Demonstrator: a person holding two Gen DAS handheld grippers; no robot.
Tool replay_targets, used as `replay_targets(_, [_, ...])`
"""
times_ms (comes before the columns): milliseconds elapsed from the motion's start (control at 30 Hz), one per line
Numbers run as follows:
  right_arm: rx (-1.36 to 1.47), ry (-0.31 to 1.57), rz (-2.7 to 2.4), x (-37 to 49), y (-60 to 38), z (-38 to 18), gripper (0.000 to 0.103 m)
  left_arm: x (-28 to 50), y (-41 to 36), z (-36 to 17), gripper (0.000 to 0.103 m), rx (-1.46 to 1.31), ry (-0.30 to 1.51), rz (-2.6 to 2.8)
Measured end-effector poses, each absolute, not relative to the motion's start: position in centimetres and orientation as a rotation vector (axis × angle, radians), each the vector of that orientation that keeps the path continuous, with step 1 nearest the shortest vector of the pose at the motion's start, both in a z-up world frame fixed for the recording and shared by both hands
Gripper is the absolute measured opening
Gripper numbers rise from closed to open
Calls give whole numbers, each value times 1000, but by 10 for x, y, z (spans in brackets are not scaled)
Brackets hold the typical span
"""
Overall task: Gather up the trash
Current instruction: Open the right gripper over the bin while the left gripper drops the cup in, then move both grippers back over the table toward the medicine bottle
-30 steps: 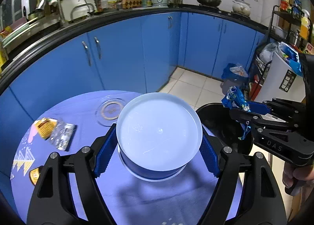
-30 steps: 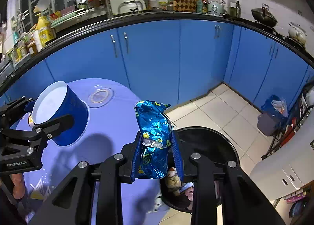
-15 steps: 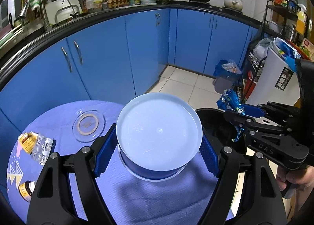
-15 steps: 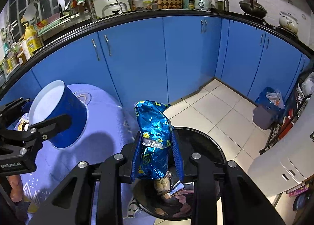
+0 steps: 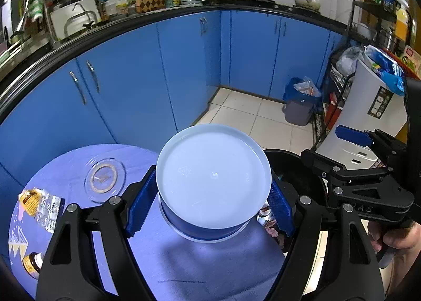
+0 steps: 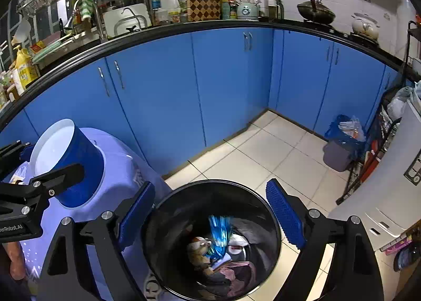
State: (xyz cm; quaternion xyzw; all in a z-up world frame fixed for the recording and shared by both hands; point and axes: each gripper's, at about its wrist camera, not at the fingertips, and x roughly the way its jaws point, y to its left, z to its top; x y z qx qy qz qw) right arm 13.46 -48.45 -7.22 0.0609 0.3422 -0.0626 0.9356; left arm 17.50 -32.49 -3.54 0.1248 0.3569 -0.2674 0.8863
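My left gripper [image 5: 210, 195] is shut on a blue paper bowl [image 5: 213, 177] with a white inside, held above the round purple table [image 5: 184, 269]; the bowl also shows in the right wrist view [image 6: 68, 161]. My right gripper [image 6: 210, 211] is open and empty over the black trash bin [image 6: 163, 222]; it also shows in the left wrist view [image 5: 342, 148]. A shiny blue snack bag [image 6: 219, 232], blurred, is inside the bin above other trash. The bin's rim shows beside the bowl [image 5: 294, 159].
On the table lie a clear glass lid [image 5: 105, 177], a yellow packet with blister packs [image 5: 39, 205] and a small brown bottle [image 5: 33, 264]. Blue cabinets [image 6: 210, 85] run behind. A grey bin with a blue bag [image 6: 342, 143] and a white appliance [image 5: 368, 117] stand at the right.
My right gripper has opened and the blue snack bag has dropped into the black bin. My left gripper has kept hold of the bowl and turned toward the bin.
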Motion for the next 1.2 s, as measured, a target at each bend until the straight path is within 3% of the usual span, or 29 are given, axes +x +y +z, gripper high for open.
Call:
replay_targets(600, [97,695,-284,97,-536,-76,84,163,-407,-35,78,314,739,-674])
replay_targets(667, [94,695,-291,95,-539,-77,84,164,-412,-33,90,311,739,-674])
replay_targets(733, [96,695,-297,92,-541,-76,84,163,-412,-30,98,294,724,-655])
replay_targets(1200, [103,686,-206,95,-502,-60,84,165,-344,-26,99,244,754,-537])
